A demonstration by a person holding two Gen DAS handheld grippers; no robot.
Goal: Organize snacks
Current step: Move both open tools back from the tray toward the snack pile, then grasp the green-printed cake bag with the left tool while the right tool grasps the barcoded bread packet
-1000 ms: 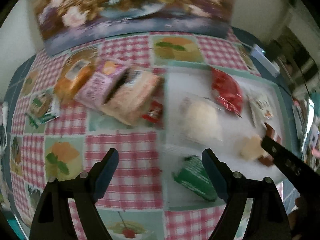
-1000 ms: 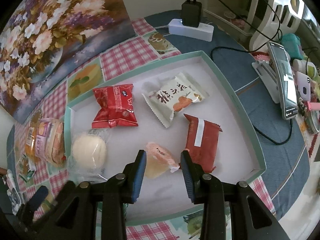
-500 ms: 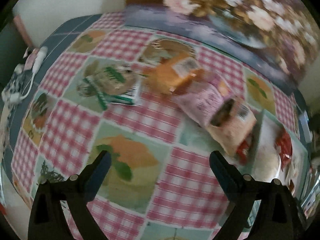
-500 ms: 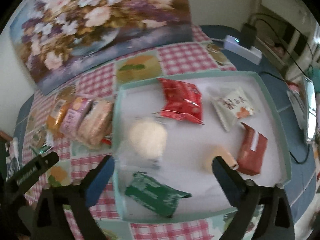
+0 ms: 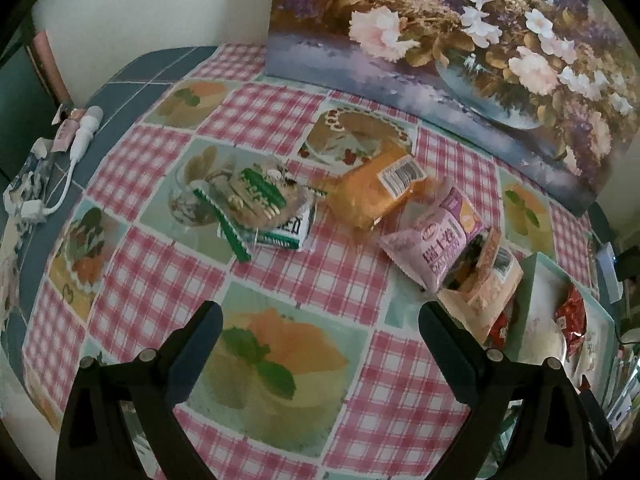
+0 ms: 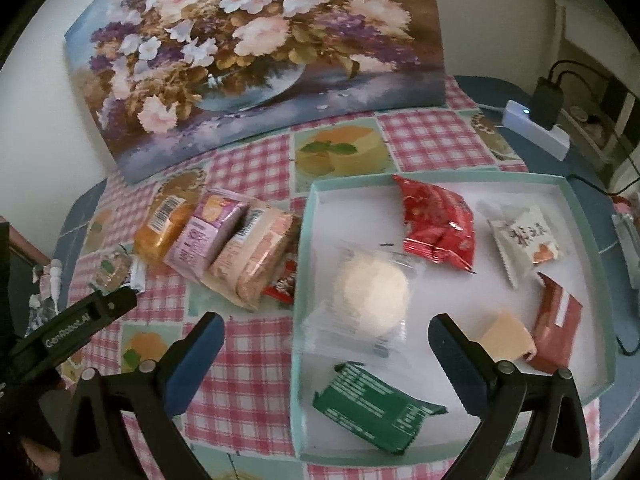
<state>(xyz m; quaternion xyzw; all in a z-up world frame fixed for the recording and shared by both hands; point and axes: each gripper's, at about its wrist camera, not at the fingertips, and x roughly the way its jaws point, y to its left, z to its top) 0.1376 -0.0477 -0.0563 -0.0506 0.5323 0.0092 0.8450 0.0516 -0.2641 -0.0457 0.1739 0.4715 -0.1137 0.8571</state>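
A: What has changed since one second ago?

B: The right gripper (image 6: 320, 344) was almost closed then, low over the small pale cake (image 6: 506, 338) in the tray (image 6: 592, 272). Now its jaws stand wide apart with nothing between them, and the cake lies in the tray beside the brown packet (image 6: 558, 322). The left gripper (image 5: 320, 336) has swung away from the tray to the checked tablecloth (image 5: 320, 280). It is also wide apart and empty.

A: So which step is in hand?

B: I judge that one snack is just released and both hands go for the next one. Nearest in the tray lies the green packet (image 6: 376, 410), then the round white bun (image 6: 372, 296) in clear wrap, and farther the red packet (image 6: 438, 226) and the white packet (image 6: 524, 240).

A: What is not yet organized?

B: From the left wrist view, near to far: the beige cracker pack (image 5: 486, 288) with a small red candy (image 5: 500, 326) under its end, both just beside the tray wall; then the purple pack (image 5: 438, 240), the orange pack (image 5: 376, 196), and to the left two flat green-and-white sachets (image 5: 264, 208). Behind all stands the flower painting (image 5: 460, 32).

A: What does the next move call for?

B: Probably the left gripper must come down over one pack and close across its narrow side. The three packs touch each other, so the neighbours may drag along.
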